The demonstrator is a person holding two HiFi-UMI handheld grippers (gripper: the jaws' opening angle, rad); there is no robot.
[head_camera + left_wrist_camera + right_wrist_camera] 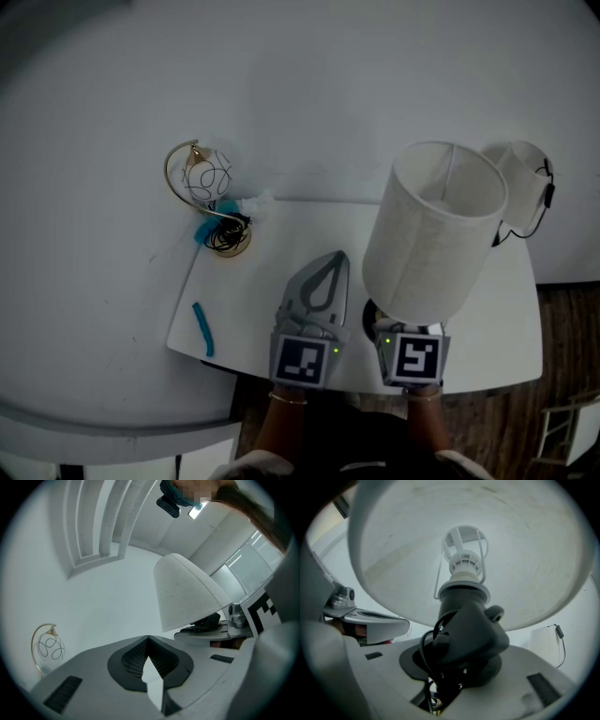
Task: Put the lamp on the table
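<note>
The lamp has a white drum shade (436, 230) on a dark stem (464, 620) with a black cord bundled round it. My right gripper (459, 665) is shut on that dark stem and cord, and the lamp tilts over the near right part of the white table (253, 300). In the head view the shade hides the right jaws, and only the marker cube (415, 358) shows. My left gripper (336, 255) is beside it on the left, shut with nothing in it, its tips (148, 638) meeting over the table. The shade (183, 592) shows to its right.
A gold wire lamp (208, 183) with a coiled black cord stands at the table's far left corner. A blue strip (202, 328) lies near the left edge. Another white shade (520, 169) with a black cord stands at the back right. Wooden floor (562, 328) lies to the right.
</note>
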